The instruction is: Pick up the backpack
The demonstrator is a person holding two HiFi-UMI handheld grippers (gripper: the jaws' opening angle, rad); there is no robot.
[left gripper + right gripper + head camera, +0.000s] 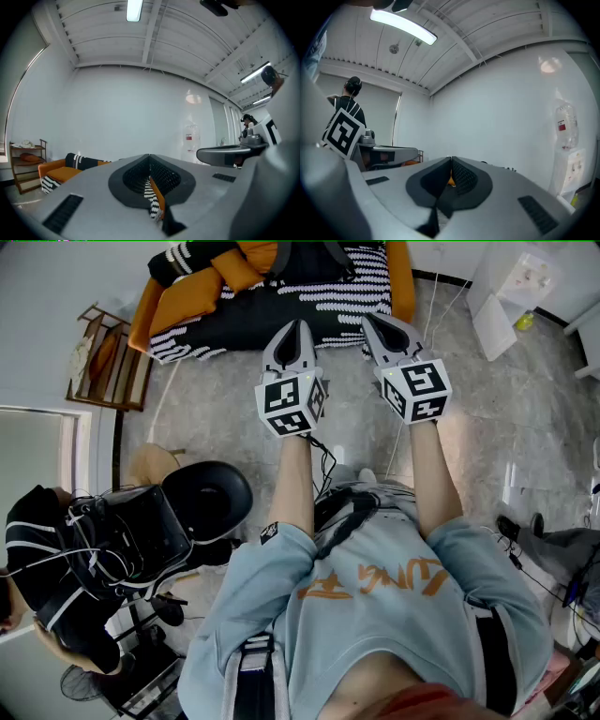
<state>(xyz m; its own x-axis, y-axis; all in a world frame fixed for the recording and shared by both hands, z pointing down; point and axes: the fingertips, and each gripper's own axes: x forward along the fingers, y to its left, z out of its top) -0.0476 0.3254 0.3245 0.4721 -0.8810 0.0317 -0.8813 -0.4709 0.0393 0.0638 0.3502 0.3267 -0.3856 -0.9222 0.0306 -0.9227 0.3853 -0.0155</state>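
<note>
- The step in hand looks like the approach. The left gripper [298, 329] and the right gripper [373, 324] are held out level in front of the person, side by side, pointing toward the sofa [150, 310] and well apart from it.
- The backpack [309, 257] appears to be the dark bundle with grey straps at the back of the sofa, above the striped blanket [356, 292]. It sits at the top edge of the head view and is partly cut off, so naming it is a judgement.
- To do this well, the person likely needs to step closer across the floor [225, 418] and bring the grippers down toward the bundle. The jaws should be opened before they reach it.
- A strap or top handle is the better target, since the soft body would probably bunch and slip.
- The bite should take the strap alone and leave the blanket out, or the blanket may lift with the bag.
- One gripper could take the handle while the other steadies the bag's side, since a limp bag tends to swing.
- In the left gripper view, the left gripper [150, 157] has its jaws together with the tips meeting and nothing gripped. Only distant blanket stripes and orange show through the slit.
- In the right gripper view, the right gripper [451, 161] is likewise closed and empty, touching nothing.
</note>
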